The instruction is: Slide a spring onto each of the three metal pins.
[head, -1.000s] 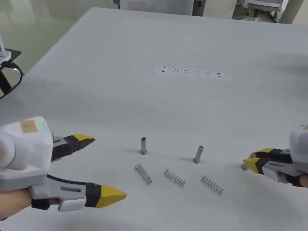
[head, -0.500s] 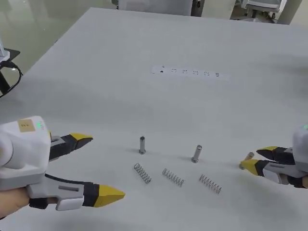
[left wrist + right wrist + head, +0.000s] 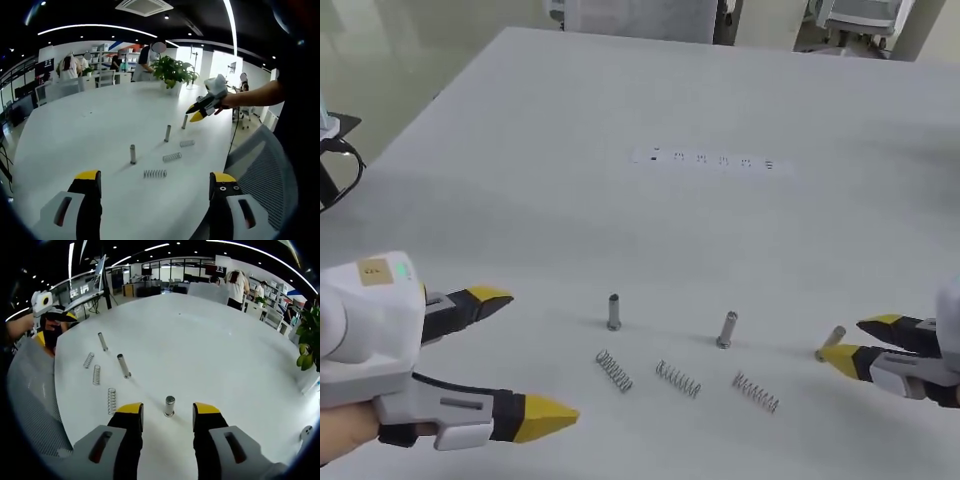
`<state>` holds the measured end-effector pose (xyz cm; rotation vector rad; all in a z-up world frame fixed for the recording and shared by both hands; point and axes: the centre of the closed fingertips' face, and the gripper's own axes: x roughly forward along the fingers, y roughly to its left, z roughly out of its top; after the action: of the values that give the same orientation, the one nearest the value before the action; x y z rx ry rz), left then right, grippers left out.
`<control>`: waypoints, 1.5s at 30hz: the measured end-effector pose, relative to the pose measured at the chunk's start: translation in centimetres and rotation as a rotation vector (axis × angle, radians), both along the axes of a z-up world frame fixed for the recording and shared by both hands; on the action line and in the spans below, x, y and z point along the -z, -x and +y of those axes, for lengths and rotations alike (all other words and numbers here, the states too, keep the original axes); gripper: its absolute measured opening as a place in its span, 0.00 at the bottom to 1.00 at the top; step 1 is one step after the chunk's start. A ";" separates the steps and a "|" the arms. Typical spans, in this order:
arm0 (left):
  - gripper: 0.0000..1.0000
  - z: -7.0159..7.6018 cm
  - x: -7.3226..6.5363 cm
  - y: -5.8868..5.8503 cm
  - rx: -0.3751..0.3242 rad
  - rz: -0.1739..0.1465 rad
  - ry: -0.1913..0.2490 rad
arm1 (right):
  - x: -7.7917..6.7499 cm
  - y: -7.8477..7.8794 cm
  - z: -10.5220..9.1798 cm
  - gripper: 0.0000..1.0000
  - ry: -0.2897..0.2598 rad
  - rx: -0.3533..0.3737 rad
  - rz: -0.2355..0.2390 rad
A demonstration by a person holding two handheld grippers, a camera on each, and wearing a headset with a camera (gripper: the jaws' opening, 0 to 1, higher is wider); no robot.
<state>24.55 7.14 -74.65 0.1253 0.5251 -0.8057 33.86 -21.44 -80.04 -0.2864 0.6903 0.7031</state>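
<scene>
Three metal pins stand on the white table [image 3: 620, 220]: the left pin [image 3: 613, 311], the middle pin [image 3: 726, 328] and the right pin [image 3: 832, 340]. In front of them lie three springs: the left spring [image 3: 614, 369], the middle spring [image 3: 678, 379] and the right spring [image 3: 756, 392]. My right gripper [image 3: 857, 339] is open, and the right pin [image 3: 169, 406] stands free just at its fingertips. The other two pins [image 3: 123, 365] [image 3: 102, 341] are farther off. My left gripper [image 3: 518, 354] is wide open and empty, left of the left pin [image 3: 132, 154] and the nearest spring [image 3: 155, 173].
A flush power strip [image 3: 710, 160] sits in the table beyond the pins. A mesh chair [image 3: 260, 165] stands at the near table edge. People and a potted plant [image 3: 172, 72] are at the far end.
My right gripper's jaws have opened and let go of the right pin, which now stands on the table. The left gripper has stayed put; the head camera shifted a little.
</scene>
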 end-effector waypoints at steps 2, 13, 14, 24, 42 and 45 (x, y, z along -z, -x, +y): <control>0.86 0.0 0.0 0.0 0.000 0.001 0.000 | 0.0 0.1 -0.1 0.41 -0.001 0.001 -0.002; 0.86 0.0 -0.1 0.1 0.001 0.001 -0.003 | 0.4 1.0 -0.3 0.47 0.008 -0.013 0.006; 0.86 0.0 -0.2 0.1 0.001 0.000 -0.001 | 0.3 1.0 -0.3 0.47 0.007 -0.012 0.004; 0.86 0.0 -0.1 0.1 0.001 -0.001 0.000 | -0.5 1.9 -0.4 0.48 0.002 -0.026 -0.013; 0.85 -0.2 0.2 -0.2 0.002 0.001 0.004 | -3.5 4.1 1.8 0.49 -0.019 -0.073 -0.067; 0.85 -0.3 0.2 -0.1 0.003 0.000 0.004 | -4.0 4.4 2.4 0.48 -0.022 -0.089 -0.079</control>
<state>24.67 6.88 -74.83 0.1220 0.5236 -0.8100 29.47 -19.00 -76.06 -0.3239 0.5973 0.7794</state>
